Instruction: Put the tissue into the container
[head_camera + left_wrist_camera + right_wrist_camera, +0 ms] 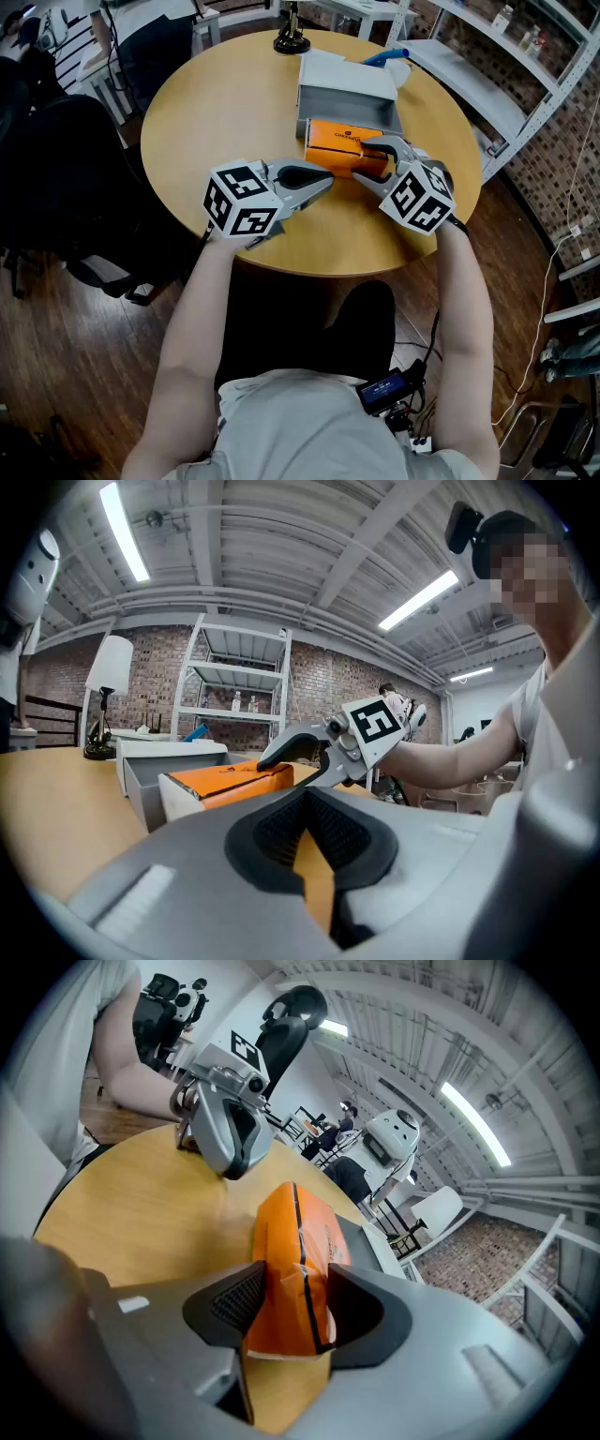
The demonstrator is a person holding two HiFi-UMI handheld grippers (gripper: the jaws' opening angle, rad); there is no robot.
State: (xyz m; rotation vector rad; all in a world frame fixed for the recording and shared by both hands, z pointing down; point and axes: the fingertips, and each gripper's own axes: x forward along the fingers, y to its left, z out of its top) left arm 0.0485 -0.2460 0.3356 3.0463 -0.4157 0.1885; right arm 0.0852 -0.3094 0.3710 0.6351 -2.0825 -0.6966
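Observation:
An orange tissue pack [339, 139] lies on the round wooden table [225, 103], its far end against the front of a grey open container [349, 90]. My right gripper [377, 157] is shut on the pack's near end; in the right gripper view the pack [295, 1241] fills the gap between both pads and the right gripper [286, 1302] squeezes it. My left gripper [323, 178] rests just left of the pack, shut and holding nothing. In the left gripper view, beyond the left gripper [305, 799], are the pack [220, 780], the container [141, 775] and the right gripper [309, 752].
A black stand [292, 39] sits at the table's far edge, with a blue object [384, 56] behind the container. White shelving [506, 89] stands to the right and a dark chair [56, 169] to the left. The table edge is close below both grippers.

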